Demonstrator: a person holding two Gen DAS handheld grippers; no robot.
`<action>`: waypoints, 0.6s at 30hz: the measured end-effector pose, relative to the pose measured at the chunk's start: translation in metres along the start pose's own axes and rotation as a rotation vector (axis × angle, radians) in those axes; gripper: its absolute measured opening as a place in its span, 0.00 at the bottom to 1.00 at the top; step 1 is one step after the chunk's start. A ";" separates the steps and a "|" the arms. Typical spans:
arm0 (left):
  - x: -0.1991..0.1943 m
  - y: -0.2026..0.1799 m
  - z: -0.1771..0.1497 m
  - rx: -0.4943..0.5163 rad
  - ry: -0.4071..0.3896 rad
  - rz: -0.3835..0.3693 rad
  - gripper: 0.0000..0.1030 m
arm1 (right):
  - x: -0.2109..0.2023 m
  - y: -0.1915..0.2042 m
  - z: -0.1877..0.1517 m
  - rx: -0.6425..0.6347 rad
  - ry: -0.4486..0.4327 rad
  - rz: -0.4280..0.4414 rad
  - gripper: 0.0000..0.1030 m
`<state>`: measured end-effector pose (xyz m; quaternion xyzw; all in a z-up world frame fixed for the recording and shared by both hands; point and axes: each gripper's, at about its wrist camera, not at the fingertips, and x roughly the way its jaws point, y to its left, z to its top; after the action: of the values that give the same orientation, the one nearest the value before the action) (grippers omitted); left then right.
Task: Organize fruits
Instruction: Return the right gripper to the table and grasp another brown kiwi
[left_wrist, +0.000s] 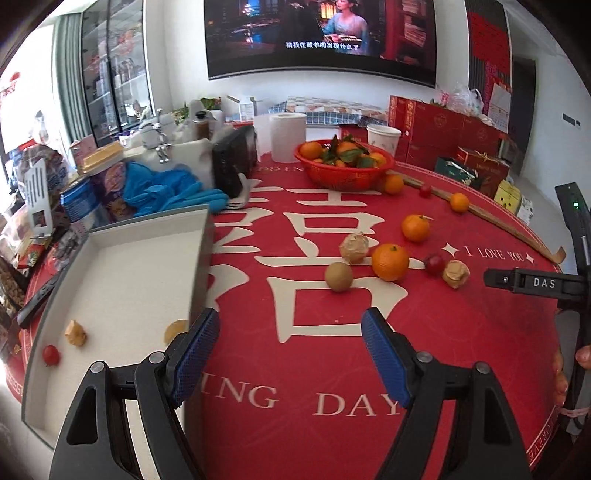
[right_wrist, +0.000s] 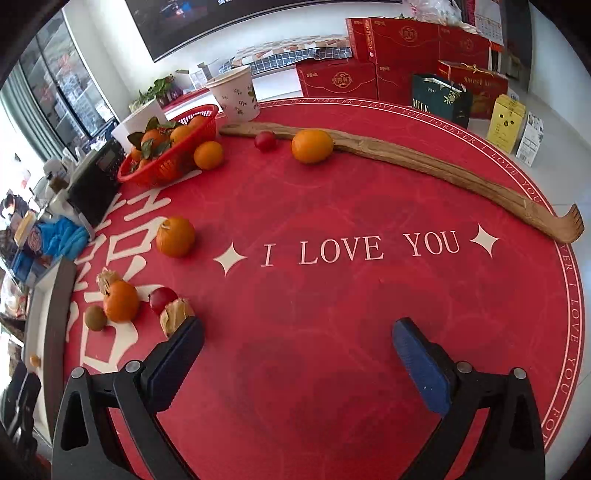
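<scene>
My left gripper (left_wrist: 290, 325) is open and empty above the red tablecloth, beside the white tray (left_wrist: 122, 266). The tray holds a cherry tomato (left_wrist: 50, 354) and two husked physalis (left_wrist: 75, 333). Loose fruit lies ahead: a kiwi (left_wrist: 338, 276), an orange (left_wrist: 390, 261), a husked physalis (left_wrist: 354, 248), a second orange (left_wrist: 415, 228), a cherry tomato (left_wrist: 434, 263) and another physalis (left_wrist: 455, 273). My right gripper (right_wrist: 297, 332) is open and empty, its left finger close to a physalis (right_wrist: 173, 315), a cherry tomato (right_wrist: 162, 298), an orange (right_wrist: 120, 301) and a kiwi (right_wrist: 95, 317).
A red basket (left_wrist: 343, 173) of oranges stands at the back, with an orange (right_wrist: 208, 155) beside it. A wooden back scratcher (right_wrist: 424, 162) lies along the far edge, with a tomato (right_wrist: 265, 140) and an orange (right_wrist: 312, 146) against it. A paper cup (right_wrist: 236, 96), tissue roll (left_wrist: 286, 136) and clutter fill the left.
</scene>
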<state>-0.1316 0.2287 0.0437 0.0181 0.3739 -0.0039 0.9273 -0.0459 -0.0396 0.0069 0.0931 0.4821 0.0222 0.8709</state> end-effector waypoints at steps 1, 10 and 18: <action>0.008 -0.004 0.003 0.001 0.022 -0.004 0.80 | -0.001 0.001 -0.003 -0.016 -0.001 0.000 1.00; 0.058 -0.013 0.018 -0.008 0.120 0.024 0.80 | -0.001 0.021 -0.024 -0.238 0.000 -0.028 1.00; 0.080 -0.023 0.024 0.007 0.145 0.040 0.79 | 0.009 0.053 -0.015 -0.314 -0.003 0.081 1.00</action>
<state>-0.0574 0.2057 0.0050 0.0289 0.4398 0.0144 0.8975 -0.0509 0.0159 0.0013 -0.0245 0.4673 0.1322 0.8738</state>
